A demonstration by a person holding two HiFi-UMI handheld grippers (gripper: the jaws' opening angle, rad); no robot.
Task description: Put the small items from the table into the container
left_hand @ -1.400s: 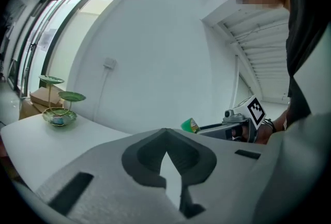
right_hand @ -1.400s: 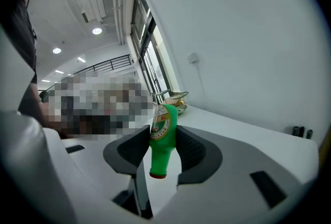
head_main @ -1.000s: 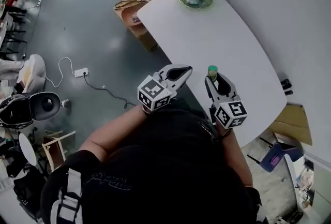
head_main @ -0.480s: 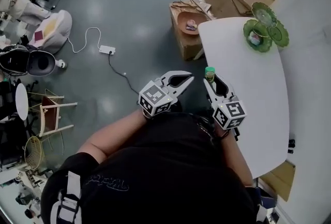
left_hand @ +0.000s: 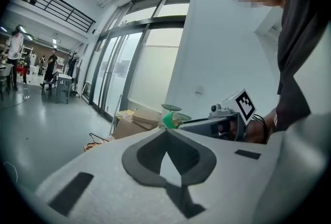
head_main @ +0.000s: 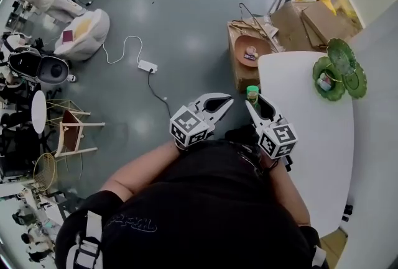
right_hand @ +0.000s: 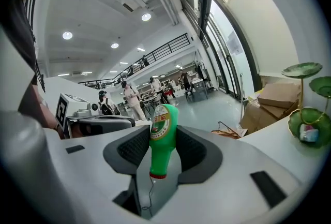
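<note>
**Right gripper view: one green bottle being clamped, away from the dishes**

The right gripper [right_hand: 164, 131] is squeezing one green bottle [right_hand: 162, 158] between its padded jaws, the bottle's labelled end pointing outward and its red-ringed end pointing back into the throat. The left gripper [left_hand: 165, 131] is carrying nothing; its two jaw tips are pressing together.

In the head view both grippers are hovering side by side at the near corner of the white table [head_main: 311, 137]. The bottle is poking past that corner's edge, over the floor.

Three green dishes [head_main: 339, 69] are standing clustered at the table's far end, well apart from the bottle. One small pale item [head_main: 323, 82] is lying in the lowest dish; what it is cannot be made out.

Just beyond the table's far corner, one brown bowl [head_main: 252, 50] is resting on cardboard boxes [head_main: 311, 19], with something small and unclear inside it.

The person's body is hiding the table's near edge, and the right border is cutting off the table's side.
</note>
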